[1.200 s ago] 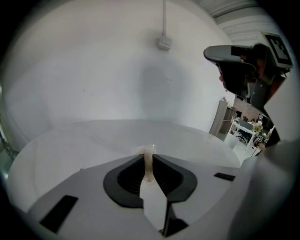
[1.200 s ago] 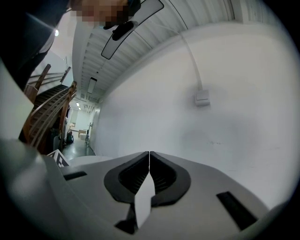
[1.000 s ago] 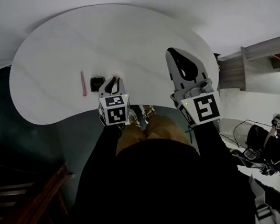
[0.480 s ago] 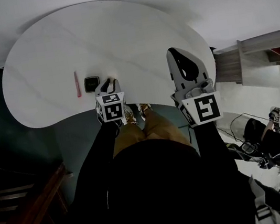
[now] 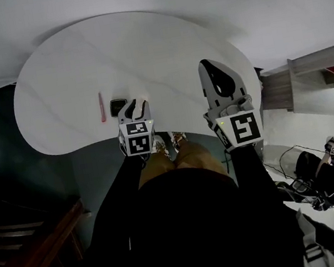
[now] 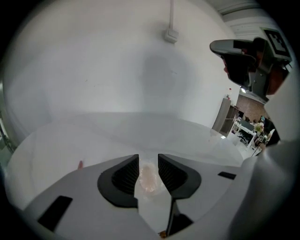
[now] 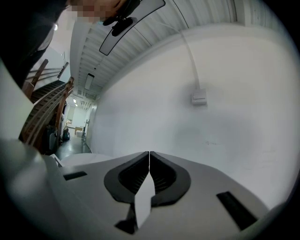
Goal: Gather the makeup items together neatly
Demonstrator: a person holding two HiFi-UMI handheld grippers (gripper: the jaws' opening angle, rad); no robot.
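Note:
On the white table (image 5: 159,48) lie a pink stick (image 5: 101,107) and, just right of it, a black square compact (image 5: 118,107). My left gripper (image 5: 134,106) rests low at the near table edge, right beside the compact. Its jaws are opening, and a small pale pink item (image 6: 149,178) lies on the table between them, with the pads standing just off it. The stick's pink tip (image 6: 80,164) peeks out left of the jaws. My right gripper (image 5: 210,67) hovers over the table's right side, shut with nothing in it (image 7: 149,164).
The table's curved near edge (image 5: 92,143) drops to a dark floor. Wooden stairs (image 5: 34,247) stand at the lower left. A shelf unit (image 5: 315,73) and a seated person (image 5: 327,179) are off to the right. A wall socket (image 6: 170,35) hangs beyond the table.
The left gripper's jaws have spread apart around the pale pink item. The right gripper has stayed where it was. The head camera shifted slightly.

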